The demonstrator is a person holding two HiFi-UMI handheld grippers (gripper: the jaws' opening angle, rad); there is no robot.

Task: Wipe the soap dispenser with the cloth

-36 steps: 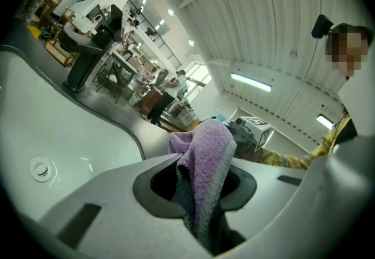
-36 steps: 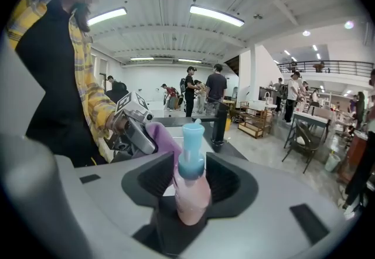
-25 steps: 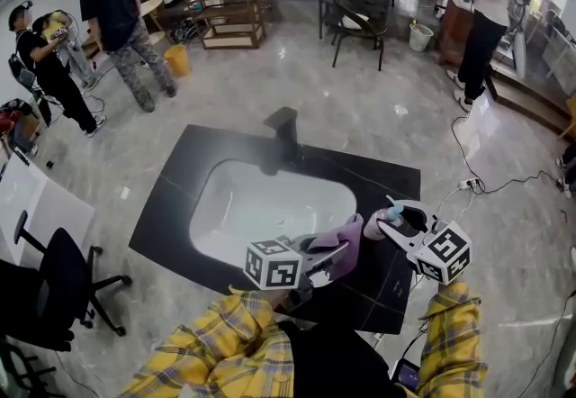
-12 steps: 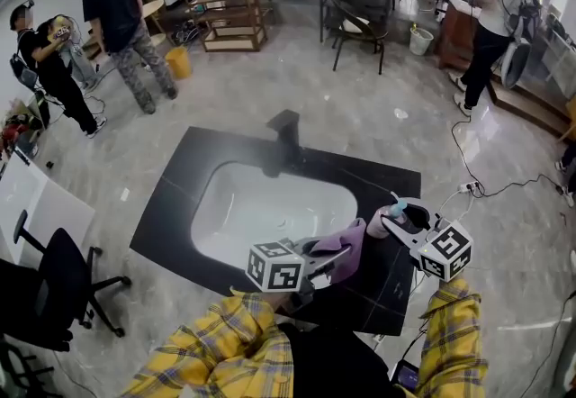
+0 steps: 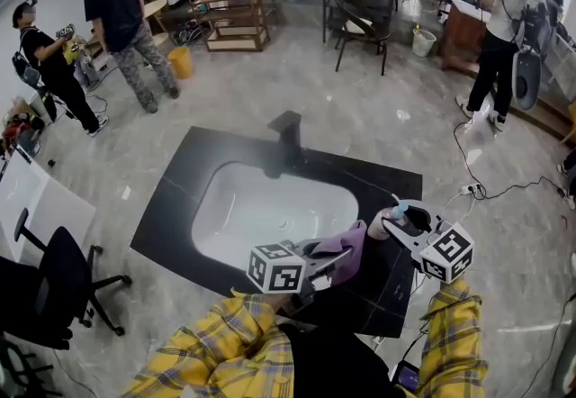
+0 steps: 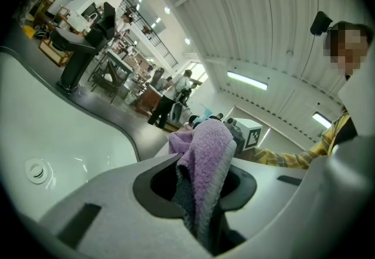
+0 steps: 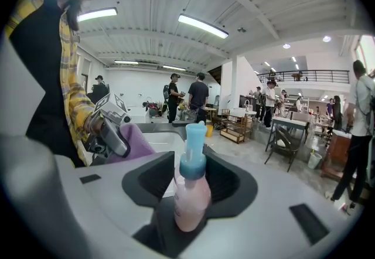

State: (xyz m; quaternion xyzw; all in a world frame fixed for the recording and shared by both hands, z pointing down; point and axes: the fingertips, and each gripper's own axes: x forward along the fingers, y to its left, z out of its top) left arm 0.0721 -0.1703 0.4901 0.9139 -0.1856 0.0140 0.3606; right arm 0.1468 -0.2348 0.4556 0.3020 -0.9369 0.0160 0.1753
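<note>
My right gripper (image 5: 397, 224) is shut on a pink soap dispenser (image 5: 380, 225) with a blue pump, held over the black counter's (image 5: 171, 207) right front part. In the right gripper view the bottle (image 7: 191, 196) stands upright between the jaws, pump (image 7: 193, 149) on top. My left gripper (image 5: 338, 257) is shut on a purple cloth (image 5: 348, 245) that bunches out past the jaws (image 6: 206, 161). The cloth sits just left of the bottle, and whether they touch I cannot tell.
A white basin (image 5: 270, 203) is set in the counter, with a black faucet (image 5: 286, 133) at its far edge. A black office chair (image 5: 54, 284) stands at the left. People stand at the back left and back right, and a cable (image 5: 490, 180) lies on the floor.
Both grippers keep their places with the cloth and the bottle. A person at the far right has walked a little further right.
</note>
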